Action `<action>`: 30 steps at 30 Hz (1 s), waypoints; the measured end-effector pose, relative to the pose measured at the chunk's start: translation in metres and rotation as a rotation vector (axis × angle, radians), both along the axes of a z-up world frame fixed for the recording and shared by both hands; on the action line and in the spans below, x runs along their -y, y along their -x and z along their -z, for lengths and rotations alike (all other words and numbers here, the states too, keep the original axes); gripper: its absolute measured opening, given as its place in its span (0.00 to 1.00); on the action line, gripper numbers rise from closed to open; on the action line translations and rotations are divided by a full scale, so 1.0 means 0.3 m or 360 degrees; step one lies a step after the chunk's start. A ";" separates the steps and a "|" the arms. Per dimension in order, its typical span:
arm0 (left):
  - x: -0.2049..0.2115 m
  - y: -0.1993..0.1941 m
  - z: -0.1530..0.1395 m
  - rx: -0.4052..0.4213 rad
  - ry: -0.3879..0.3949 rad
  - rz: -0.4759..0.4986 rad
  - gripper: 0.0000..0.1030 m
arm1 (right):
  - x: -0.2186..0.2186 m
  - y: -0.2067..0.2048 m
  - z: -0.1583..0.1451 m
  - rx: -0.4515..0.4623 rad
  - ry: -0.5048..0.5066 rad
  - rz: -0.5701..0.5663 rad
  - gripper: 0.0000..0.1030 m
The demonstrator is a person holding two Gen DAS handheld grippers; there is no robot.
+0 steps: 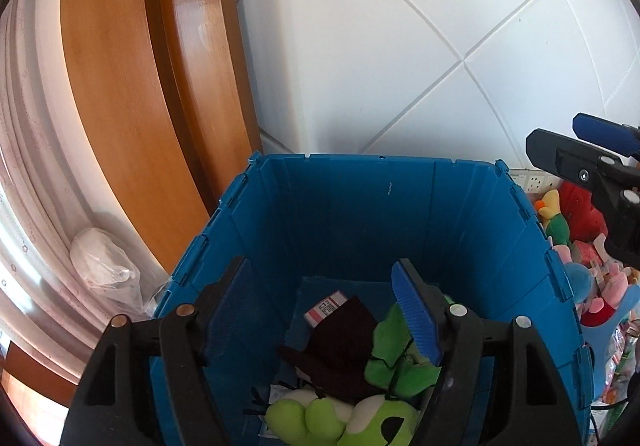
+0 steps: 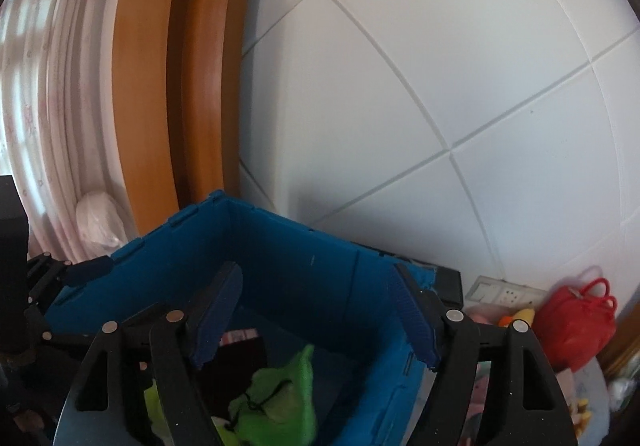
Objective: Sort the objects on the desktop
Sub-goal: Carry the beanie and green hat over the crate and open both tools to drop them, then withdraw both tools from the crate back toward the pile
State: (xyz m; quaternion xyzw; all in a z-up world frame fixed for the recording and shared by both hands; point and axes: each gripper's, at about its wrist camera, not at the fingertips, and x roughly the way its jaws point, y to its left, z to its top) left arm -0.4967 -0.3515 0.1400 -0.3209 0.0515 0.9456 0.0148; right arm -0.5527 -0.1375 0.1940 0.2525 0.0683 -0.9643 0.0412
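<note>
A blue plastic crate stands against the wall, below both grippers. Inside it lie green plush toys, a dark brown cloth piece and a small pink-and-white box. My left gripper hangs open over the crate with nothing between its blue pads. My right gripper is open too, above the crate's right half. A blurred green plush toy shows below its fingers without touching them. In the left wrist view the right gripper reaches in from the right edge.
A white tiled wall rises behind the crate, with a wooden door frame and curtain on the left. A clear plastic bag lies left of the crate. Several plush toys, a red bag and a wall socket are on the right.
</note>
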 end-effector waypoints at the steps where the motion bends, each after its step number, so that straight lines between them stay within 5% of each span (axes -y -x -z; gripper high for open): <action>1: 0.005 0.001 0.001 0.0000 0.0006 -0.0001 0.70 | -0.001 -0.004 0.003 0.0005 -0.0003 0.0006 0.74; 14: -0.051 -0.167 -0.099 -0.0127 -0.0005 -0.0025 0.70 | -0.035 -0.154 -0.088 -0.0052 -0.0021 0.0053 0.84; 23: -0.180 -0.414 -0.200 -0.0337 -0.0093 -0.0026 0.77 | -0.170 -0.424 -0.181 -0.0240 -0.0037 0.0134 0.99; 30: -0.391 -0.644 -0.232 -0.0513 -0.0172 0.0070 0.77 | -0.413 -0.717 -0.199 -0.0330 0.0020 0.0215 1.00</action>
